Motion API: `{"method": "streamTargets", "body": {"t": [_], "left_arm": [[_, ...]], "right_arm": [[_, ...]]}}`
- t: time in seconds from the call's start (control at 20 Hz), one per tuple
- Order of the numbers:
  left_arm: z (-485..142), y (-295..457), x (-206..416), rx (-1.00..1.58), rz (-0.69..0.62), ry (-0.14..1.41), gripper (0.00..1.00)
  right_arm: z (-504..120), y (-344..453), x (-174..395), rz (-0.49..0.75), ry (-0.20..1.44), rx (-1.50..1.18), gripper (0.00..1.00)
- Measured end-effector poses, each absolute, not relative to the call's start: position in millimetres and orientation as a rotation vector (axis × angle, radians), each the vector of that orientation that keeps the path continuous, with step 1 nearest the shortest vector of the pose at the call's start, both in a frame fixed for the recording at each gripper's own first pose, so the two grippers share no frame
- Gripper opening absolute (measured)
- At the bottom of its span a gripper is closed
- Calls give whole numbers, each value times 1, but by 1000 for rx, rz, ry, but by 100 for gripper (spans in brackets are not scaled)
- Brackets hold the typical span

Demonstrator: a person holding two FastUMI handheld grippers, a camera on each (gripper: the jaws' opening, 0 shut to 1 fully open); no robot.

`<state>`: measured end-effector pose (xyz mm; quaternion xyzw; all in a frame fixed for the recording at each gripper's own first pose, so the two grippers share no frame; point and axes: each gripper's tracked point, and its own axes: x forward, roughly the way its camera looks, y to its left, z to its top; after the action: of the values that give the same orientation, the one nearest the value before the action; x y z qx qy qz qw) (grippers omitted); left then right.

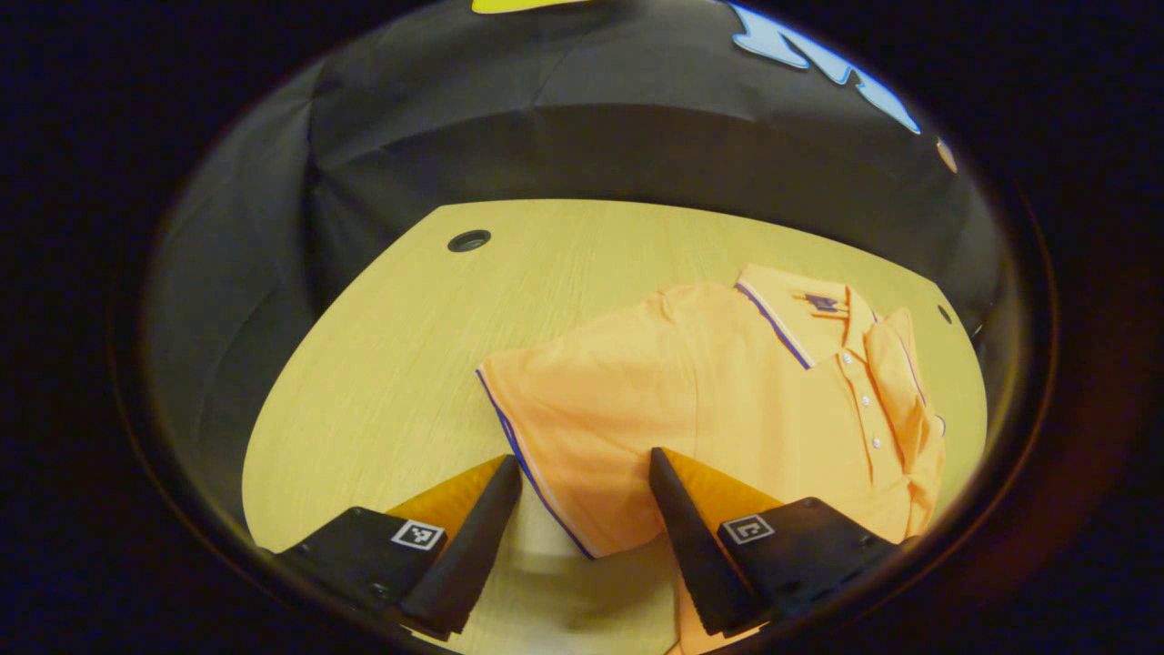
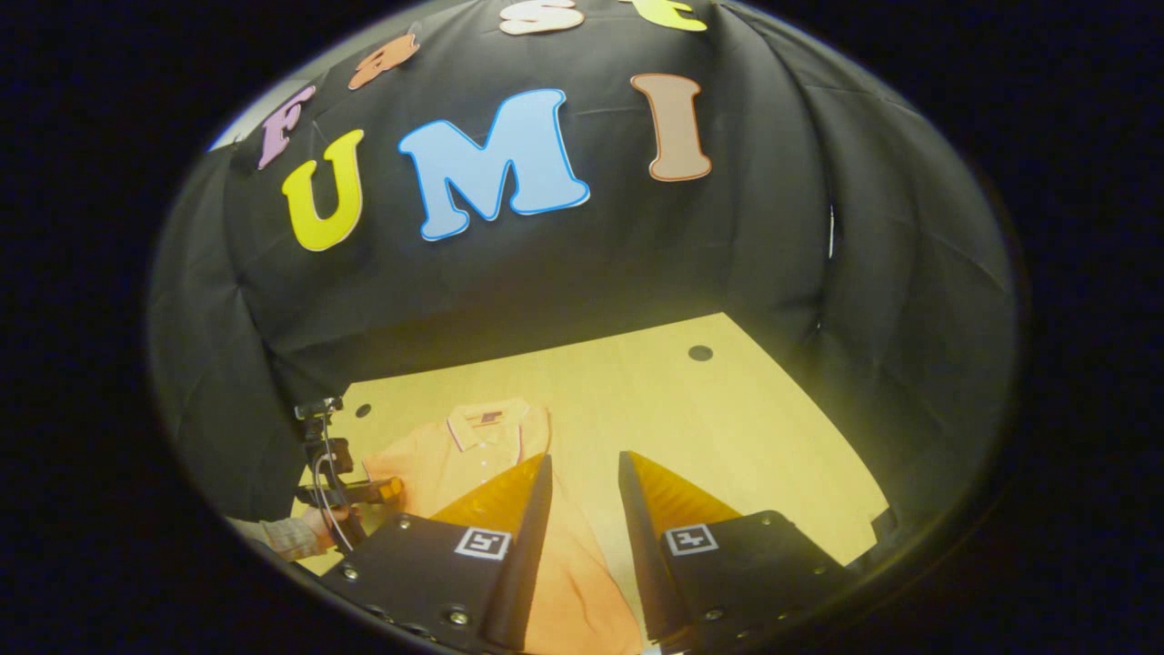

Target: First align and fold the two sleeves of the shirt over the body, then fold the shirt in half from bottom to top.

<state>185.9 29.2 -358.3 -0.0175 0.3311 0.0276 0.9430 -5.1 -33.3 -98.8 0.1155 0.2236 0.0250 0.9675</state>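
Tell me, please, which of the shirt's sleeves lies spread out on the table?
The sleeve nearest the left gripper, blue-trimmed edge between its open jaws; the other sleeve lies folded over the buttons.

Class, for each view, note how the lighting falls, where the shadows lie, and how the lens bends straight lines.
Left gripper view: warm light on the wooden table; its straight edges bow under fisheye distortion; a soft shadow lies beneath the orange polo shirt near the left gripper, jaws apart. Right gripper view: table bright, booth wall dim, its folds curving toward the rim; the right gripper looks slightly soft.

Dim warm light, fisheye-warped edges
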Motion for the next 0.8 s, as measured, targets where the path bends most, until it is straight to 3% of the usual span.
{"method": "streamTargets", "body": {"t": [0.05,0.15,0.3,0.4,0.5,0.8], "left_arm": [[-359,27,186,-31,50,675,92],[-358,22,190,-25,39,668,76],[-357,21,193,-23,60,658,24],[-357,20,193,-12,62,656,23],[-356,19,194,-2,72,659,11],[-351,15,196,7,51,650,10]], "right_arm": [[-99,-33,-4,53,455,233,47],[-100,-32,-3,56,459,232,47],[-102,-32,-3,57,460,230,47],[-102,-34,-3,54,460,229,47],[-103,-34,-4,53,461,233,47],[-105,-38,-7,46,461,231,47]]}}
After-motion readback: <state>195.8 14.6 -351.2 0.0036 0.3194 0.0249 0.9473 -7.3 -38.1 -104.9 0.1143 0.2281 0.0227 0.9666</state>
